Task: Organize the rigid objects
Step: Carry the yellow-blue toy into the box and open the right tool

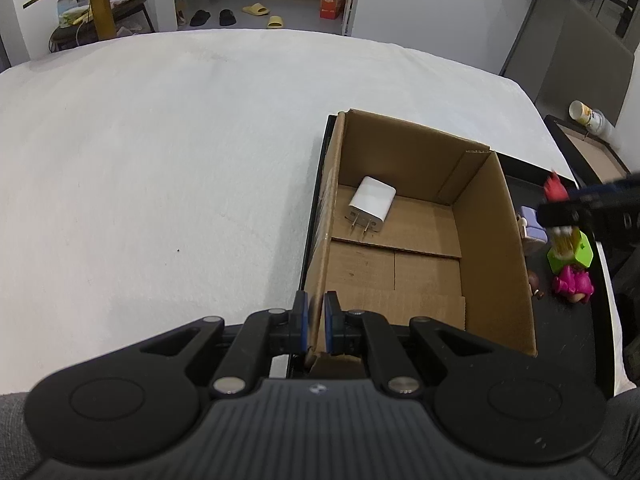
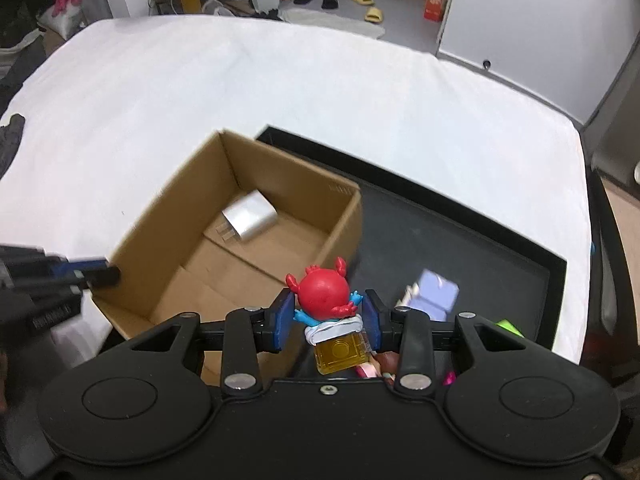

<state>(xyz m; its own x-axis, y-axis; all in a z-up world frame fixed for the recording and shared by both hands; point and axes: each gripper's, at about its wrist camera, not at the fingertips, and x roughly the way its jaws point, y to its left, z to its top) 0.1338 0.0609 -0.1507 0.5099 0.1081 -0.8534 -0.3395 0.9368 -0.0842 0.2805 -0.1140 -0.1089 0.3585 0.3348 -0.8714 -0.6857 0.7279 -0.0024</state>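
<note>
An open cardboard box stands at the left end of a black tray on a white bed. A white charger lies inside it. My left gripper is shut on the box's near left wall. My right gripper is shut on a red crab figurine with a yellow base, held above the tray beside the box's right wall; it also shows in the left wrist view.
On the tray right of the box lie a lilac block, a green piece, a magenta toy and a small brown figure. White bedding spreads left and beyond.
</note>
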